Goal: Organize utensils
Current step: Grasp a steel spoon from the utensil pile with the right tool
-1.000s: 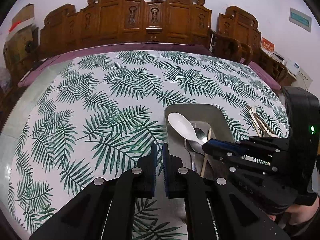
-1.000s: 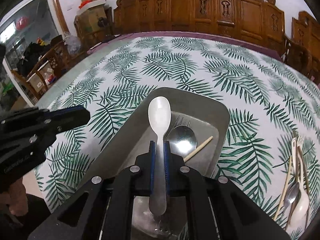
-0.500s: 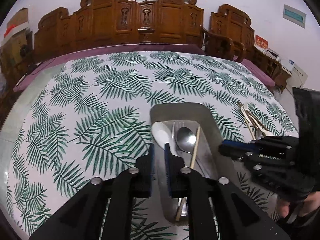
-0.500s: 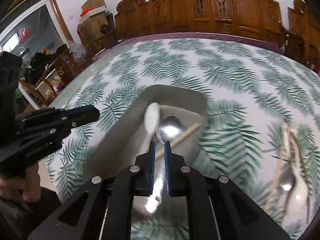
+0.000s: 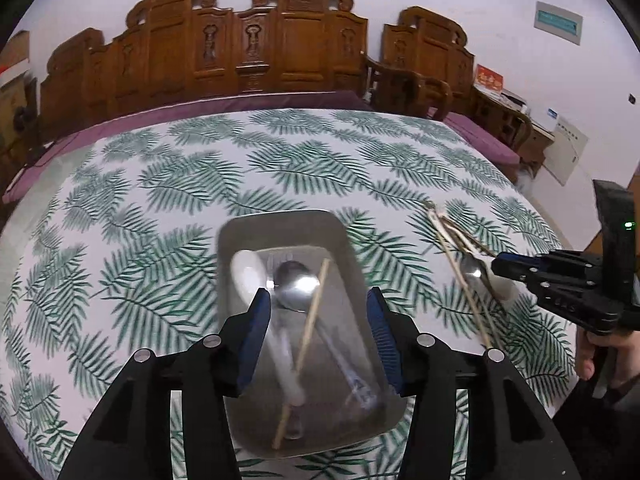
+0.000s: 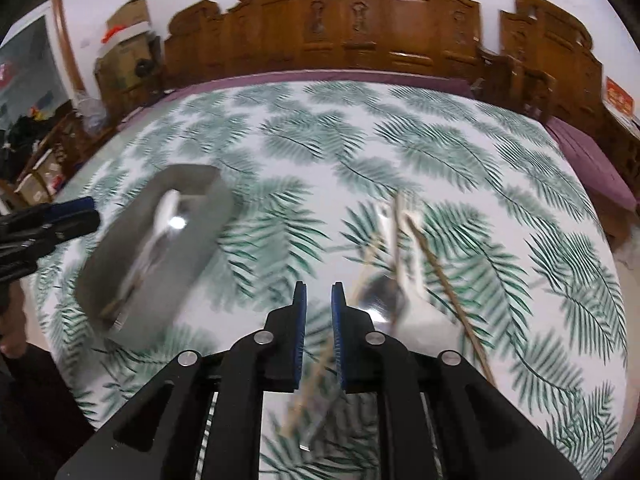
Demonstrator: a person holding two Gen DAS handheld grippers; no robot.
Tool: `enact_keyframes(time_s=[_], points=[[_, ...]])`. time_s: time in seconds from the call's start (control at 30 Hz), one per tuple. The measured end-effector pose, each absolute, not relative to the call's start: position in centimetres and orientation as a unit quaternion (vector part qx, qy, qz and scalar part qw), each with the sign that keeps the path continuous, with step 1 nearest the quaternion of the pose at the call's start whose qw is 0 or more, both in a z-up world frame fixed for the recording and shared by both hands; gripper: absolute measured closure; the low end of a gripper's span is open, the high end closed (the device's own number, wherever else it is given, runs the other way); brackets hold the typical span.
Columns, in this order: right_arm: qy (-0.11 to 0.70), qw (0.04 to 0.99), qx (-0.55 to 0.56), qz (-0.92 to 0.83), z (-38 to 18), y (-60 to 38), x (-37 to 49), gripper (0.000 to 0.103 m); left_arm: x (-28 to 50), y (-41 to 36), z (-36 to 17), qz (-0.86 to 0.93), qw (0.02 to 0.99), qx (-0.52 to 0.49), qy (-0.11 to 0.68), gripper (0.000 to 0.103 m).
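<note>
The white plastic spoon (image 5: pixel 256 300) is now lying in the grey metal tray (image 5: pixel 348 248) under the left gripper (image 5: pixel 316 312), whose jaws have just been opening, empty. The right gripper (image 6: pixel 319 300), slightly apart and empty, is swinging toward the loose utensils (image 6: pixel 396 264) just ahead, likely for another.
</note>
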State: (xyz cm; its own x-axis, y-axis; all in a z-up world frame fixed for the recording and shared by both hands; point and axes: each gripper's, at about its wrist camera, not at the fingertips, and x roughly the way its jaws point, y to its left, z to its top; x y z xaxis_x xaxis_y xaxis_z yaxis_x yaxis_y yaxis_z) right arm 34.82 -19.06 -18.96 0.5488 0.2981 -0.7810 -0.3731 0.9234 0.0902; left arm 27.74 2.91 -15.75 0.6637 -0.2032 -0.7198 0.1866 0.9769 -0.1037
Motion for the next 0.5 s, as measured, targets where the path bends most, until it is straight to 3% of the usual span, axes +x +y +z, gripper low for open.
enact_keyframes(time_s=[0.5], points=[[0.478, 0.86, -0.06, 0.165, -23.6, -19.8, 34.5, 0.088, 27.4, -3.0, -16.9, -0.149, 0.902, 0.016, 0.404, 0.056]])
